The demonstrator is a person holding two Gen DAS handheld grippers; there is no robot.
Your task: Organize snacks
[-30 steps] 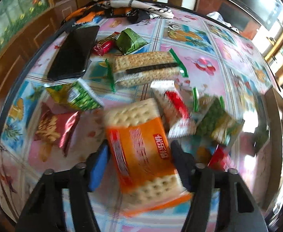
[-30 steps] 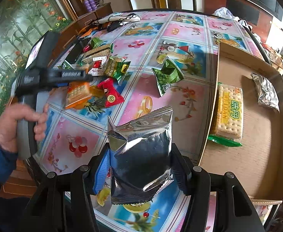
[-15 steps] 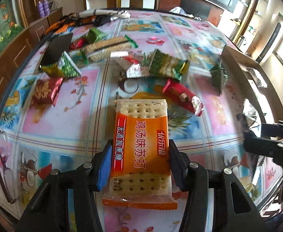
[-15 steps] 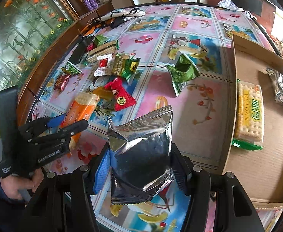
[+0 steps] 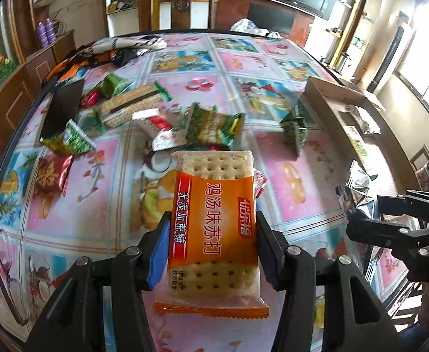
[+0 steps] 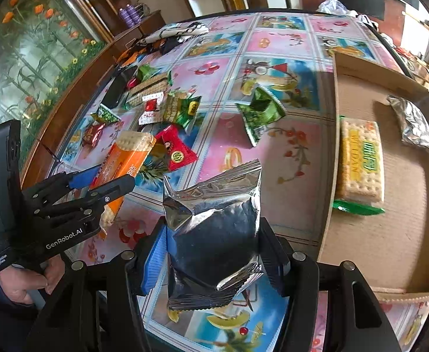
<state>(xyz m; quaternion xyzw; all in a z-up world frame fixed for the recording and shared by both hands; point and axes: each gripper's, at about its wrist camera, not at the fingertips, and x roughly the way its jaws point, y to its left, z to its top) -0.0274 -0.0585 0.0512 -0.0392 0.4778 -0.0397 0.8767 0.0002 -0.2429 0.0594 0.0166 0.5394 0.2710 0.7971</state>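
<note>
My left gripper (image 5: 211,228) is shut on an orange cracker pack (image 5: 214,223), held above the table; the same pack (image 6: 123,161) shows at the left of the right wrist view in that gripper (image 6: 106,180). My right gripper (image 6: 211,234) is shut on a silver foil snack bag (image 6: 214,223), which also appears at the right edge of the left wrist view as the foil bag (image 5: 356,187). A flat cardboard box (image 6: 405,234) at the right holds a green-and-yellow cracker pack (image 6: 361,161) and another silver bag (image 6: 413,123).
Loose snacks lie on the flowered tablecloth (image 6: 287,152): a red packet (image 6: 176,152), green packets (image 6: 258,111) (image 5: 214,126), a long cracker sleeve (image 5: 129,108), a red bag (image 5: 50,176). A black phone (image 5: 63,108) and cloths (image 5: 120,47) sit far left. A hand (image 6: 23,281) grips the left handle.
The left gripper lifted the orange pack off the snack pile, swung it right and rolled it upright. The right gripper kept still with the silver bag.
</note>
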